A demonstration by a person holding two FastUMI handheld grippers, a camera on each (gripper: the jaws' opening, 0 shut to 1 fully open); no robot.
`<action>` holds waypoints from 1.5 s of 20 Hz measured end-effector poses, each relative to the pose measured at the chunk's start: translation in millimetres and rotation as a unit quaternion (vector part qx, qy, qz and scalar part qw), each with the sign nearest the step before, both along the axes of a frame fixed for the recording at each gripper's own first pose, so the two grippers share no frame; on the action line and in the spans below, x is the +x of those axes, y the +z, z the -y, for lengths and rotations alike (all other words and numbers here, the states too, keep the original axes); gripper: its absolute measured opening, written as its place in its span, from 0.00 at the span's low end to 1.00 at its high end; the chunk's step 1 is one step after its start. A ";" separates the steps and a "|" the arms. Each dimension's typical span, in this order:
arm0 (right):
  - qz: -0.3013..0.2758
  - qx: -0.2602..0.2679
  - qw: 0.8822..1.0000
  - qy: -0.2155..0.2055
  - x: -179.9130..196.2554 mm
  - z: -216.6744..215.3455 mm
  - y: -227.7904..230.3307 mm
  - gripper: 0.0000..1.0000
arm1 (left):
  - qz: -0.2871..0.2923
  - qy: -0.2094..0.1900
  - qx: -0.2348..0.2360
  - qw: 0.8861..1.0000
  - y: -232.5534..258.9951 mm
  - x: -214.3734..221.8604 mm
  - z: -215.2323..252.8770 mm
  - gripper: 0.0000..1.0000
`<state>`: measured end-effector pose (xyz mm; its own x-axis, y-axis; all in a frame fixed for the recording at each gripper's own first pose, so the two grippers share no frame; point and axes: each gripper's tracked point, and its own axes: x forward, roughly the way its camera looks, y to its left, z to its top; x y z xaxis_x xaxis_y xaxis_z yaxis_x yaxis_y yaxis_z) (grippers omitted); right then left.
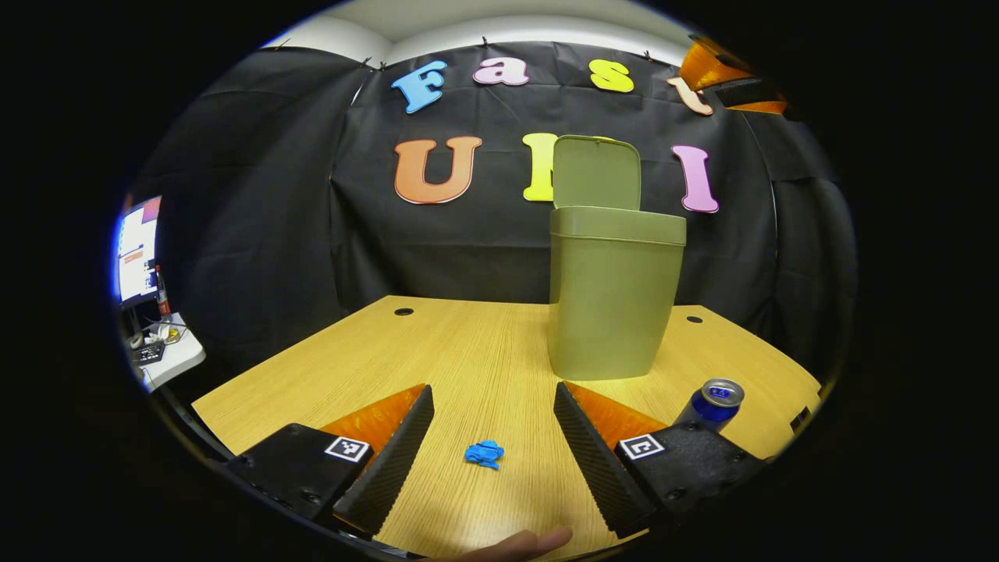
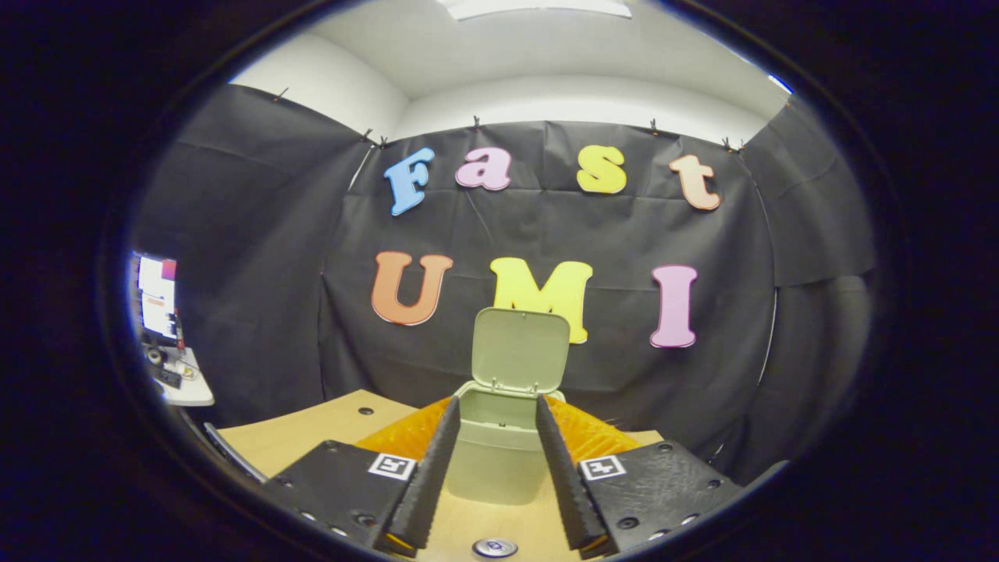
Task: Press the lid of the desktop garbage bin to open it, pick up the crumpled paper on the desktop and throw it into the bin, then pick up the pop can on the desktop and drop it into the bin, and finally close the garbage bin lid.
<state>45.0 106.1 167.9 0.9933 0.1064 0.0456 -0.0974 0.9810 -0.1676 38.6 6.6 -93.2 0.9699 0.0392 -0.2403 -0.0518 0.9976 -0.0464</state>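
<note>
Wooden desk (image 1: 468,351) bears crumpled paper (image 1: 484,453) between wide left tongs (image 1: 493,453); right tongs (image 2: 490,476) gape toward the bin (image 2: 499,445).

Your left gripper (image 1: 493,449) hangs low with jaws spread wide; your right gripper (image 2: 497,476) sits higher, jaws parted, gripping nothing.

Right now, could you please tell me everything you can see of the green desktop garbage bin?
The olive-green plastic garbage bin stands upright on the light wooden desk, near the back edge by the black cloth wall. Its body tapers slightly downward below a thicker rim band. The rounded flip lid is hinged at the back and stands open, nearly vertical. Nothing touches the bin except the desk.
</note>
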 end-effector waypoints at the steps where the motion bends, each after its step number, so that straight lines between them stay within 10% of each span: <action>1: 0.001 0.003 1.000 0.003 -7.0 -0.4 -3.8 0.84 | 0.001 0.005 0.001 1.000 0.7 -0.7 -1.5 1.00; 14: 0.014 0.006 0.999 -0.032 -61.7 63.7 -91.8 0.94 | -0.022 0.000 -0.007 1.000 -11.3 2.8 3.6 1.00; 30: -0.114 -0.010 0.993 -0.019 -76.8 99.6 -285.5 0.98 | -0.177 -0.007 -0.032 0.984 -107.6 9.3 2.9 1.00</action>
<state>-31.8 6.5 -117.6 0.9809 0.0668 -0.1824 -0.0976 0.9813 -0.1657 47.8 3.7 -200.7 0.8249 0.0010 -0.5653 -0.0627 0.9940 -0.0897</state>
